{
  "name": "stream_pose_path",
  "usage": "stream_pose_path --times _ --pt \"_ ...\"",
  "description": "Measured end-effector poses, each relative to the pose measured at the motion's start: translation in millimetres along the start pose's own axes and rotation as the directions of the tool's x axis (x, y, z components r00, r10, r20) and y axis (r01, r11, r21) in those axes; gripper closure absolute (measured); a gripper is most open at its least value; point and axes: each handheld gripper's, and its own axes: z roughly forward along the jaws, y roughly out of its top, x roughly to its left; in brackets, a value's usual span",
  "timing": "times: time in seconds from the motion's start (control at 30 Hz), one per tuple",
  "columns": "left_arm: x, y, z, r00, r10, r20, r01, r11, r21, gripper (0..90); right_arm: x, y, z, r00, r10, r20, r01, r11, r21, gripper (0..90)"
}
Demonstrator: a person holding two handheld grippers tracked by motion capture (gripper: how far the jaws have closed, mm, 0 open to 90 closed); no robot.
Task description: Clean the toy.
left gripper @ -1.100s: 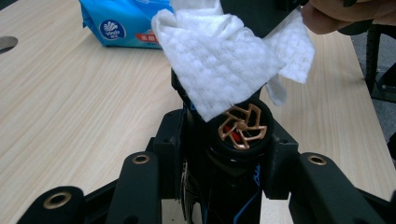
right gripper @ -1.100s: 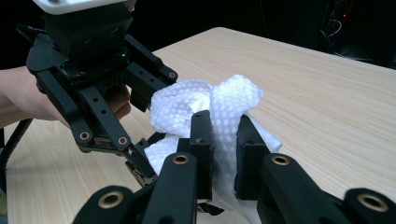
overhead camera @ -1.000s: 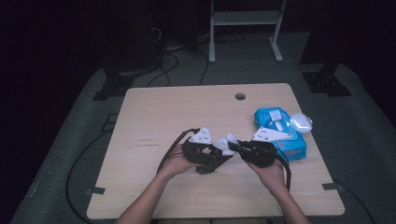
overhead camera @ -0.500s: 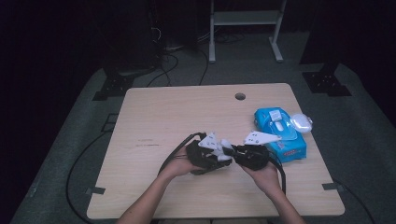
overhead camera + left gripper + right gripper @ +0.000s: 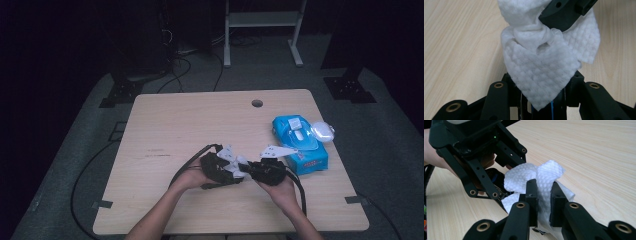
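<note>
A white quilted wipe [image 5: 235,165] hangs bunched between the two grippers, low over the table's front middle. My right gripper [image 5: 544,192] is shut on a fold of the wipe [image 5: 541,176]; in the high view the right gripper [image 5: 251,170] points left. My left gripper [image 5: 231,169] faces it, tip to tip. In the left gripper view the wipe [image 5: 541,72] drapes over the gap between the left gripper's [image 5: 541,83] jaws and hides its pads. One black finger of the right gripper [image 5: 564,12] pinches the wipe's top. The left gripper [image 5: 504,180] stands with its jaws apart around the wipe's far end.
A blue pack of wipes [image 5: 300,145] lies on the wooden table [image 5: 200,125] at the right, with a small white object [image 5: 322,131] at its far corner. A cable hole [image 5: 257,103] sits near the far edge. Black cables trail from both grippers.
The right gripper has come left and down toward the left gripper, so the two now meet around the wipe. The left hand has barely moved.
</note>
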Motion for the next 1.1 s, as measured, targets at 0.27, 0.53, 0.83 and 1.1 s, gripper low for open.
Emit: stream_pose_path --times 0.27,0.53,0.83,1.1 --pt "3.2 -10.8 -18.8 0.9986 -0.047 0.023 0.048 0.9975 -0.052 50.3 0.1 -2.2 -0.4 1.0000 0.001 -0.007 -0.001 1.000 0.004 80.2" --pt "9.8 -28.0 -44.0 0.9922 -0.109 0.060 0.117 0.9829 -0.142 48.0 0.4 -2.4 -0.1 1.0000 -0.005 -0.007 0.005 1.000 0.011 80.2" --pt "19.1 -47.1 -52.9 0.9789 -0.181 0.095 0.196 0.9649 -0.175 46.2 0.6 -3.3 -0.2 0.9999 -0.016 -0.004 0.016 1.000 0.010 80.2" --pt "23.4 -50.9 -52.0 0.9694 -0.218 0.112 0.236 0.9528 -0.190 44.0 1.5 -3.8 -1.2 0.9995 -0.030 0.000 0.030 0.999 0.017 80.2"
